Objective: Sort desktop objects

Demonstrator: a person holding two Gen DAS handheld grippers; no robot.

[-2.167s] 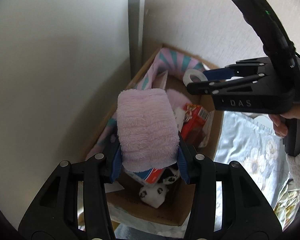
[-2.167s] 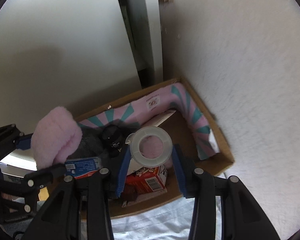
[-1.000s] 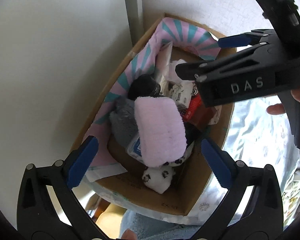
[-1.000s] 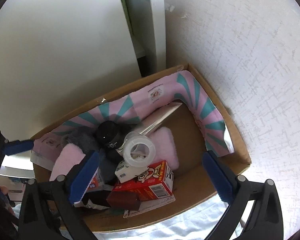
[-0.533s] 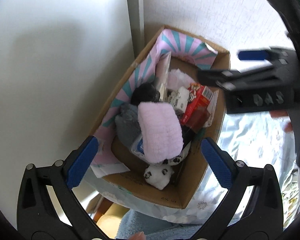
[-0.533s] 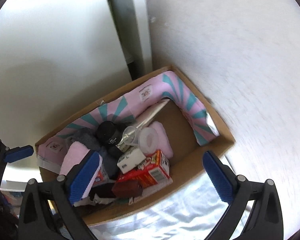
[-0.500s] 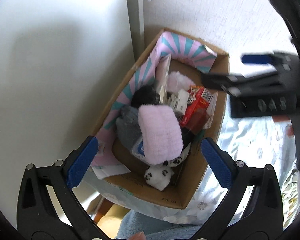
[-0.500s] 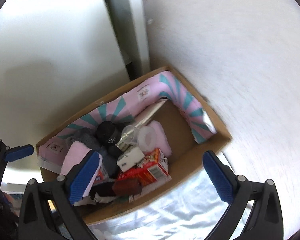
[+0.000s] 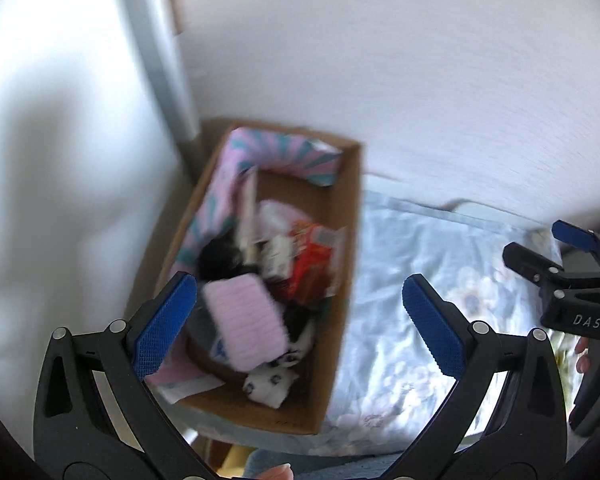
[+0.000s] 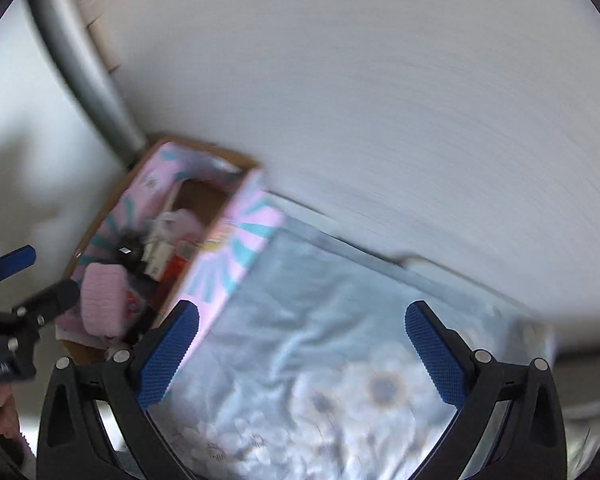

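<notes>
A cardboard box [image 9: 346, 240] with a pink and teal liner stands in the corner at the table's left end. Inside it lie a fluffy pink cloth [image 9: 246, 326], a red carton [image 9: 310, 270], a black round item [image 9: 216, 258] and a white panda-print piece [image 9: 270, 384]. My left gripper [image 9: 300, 324] hangs open above the box's near end, holding nothing. My right gripper [image 10: 302, 352] is open over the floral cloth [image 10: 332, 360], right of the box [image 10: 236, 236]. In the left wrist view the right gripper [image 9: 540, 252] shows at the far right. Both views are blurred.
A pale blue floral cloth [image 9: 440, 280] covers the table to the right of the box. White walls [image 9: 380, 60] meet behind it, with a grey vertical post [image 9: 156, 60] in the corner. A person's fingers [image 9: 584, 356] hold the right tool's handle.
Both grippers let go, the left of the pink cloth and the right of the tape roll, which now lie in the box. Both have since pulled back, the right swinging right over the cloth.
</notes>
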